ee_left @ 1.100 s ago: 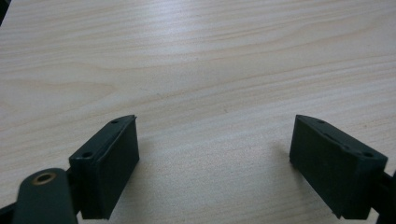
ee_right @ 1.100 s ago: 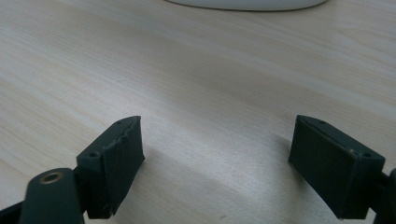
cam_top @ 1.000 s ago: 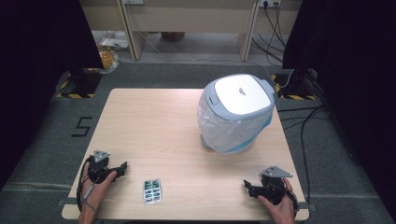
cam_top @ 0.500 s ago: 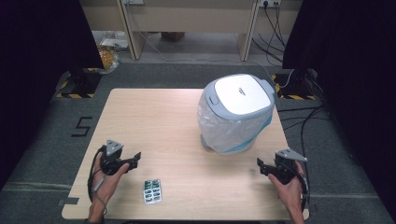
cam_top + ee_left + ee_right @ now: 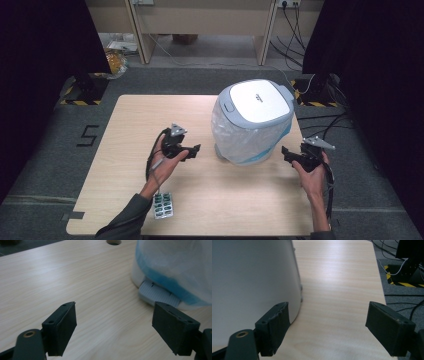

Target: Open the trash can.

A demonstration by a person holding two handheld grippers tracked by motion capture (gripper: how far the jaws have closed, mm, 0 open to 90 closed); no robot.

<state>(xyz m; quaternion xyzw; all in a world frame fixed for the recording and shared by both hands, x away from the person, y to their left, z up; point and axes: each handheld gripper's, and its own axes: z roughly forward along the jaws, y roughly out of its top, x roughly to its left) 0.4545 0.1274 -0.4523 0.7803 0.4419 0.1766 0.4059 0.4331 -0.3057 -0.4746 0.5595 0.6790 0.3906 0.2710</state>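
Observation:
A white pedal bin with a grey-rimmed lid and a clear liner bag stands on the right half of the wooden table. My left gripper hovers left of the bin's base, pointing toward it. It is open, its jaws have just closed a little, and nothing is between them. In the left gripper view the gripper faces the bin's grey pedal and blue-edged liner. My right gripper is open just right of the bin. In the right gripper view the gripper has the bin wall beside its left jaw.
A green blister pack lies near the table's front edge, under the left forearm. A round cable hole is in the tabletop beyond the left gripper. Cables and yellow-black floor markings lie right of the table.
Both hands have moved away from the front edge toward the bin. The left gripper left the blister pack behind and travelled right and up; the right gripper came up beside the bin.

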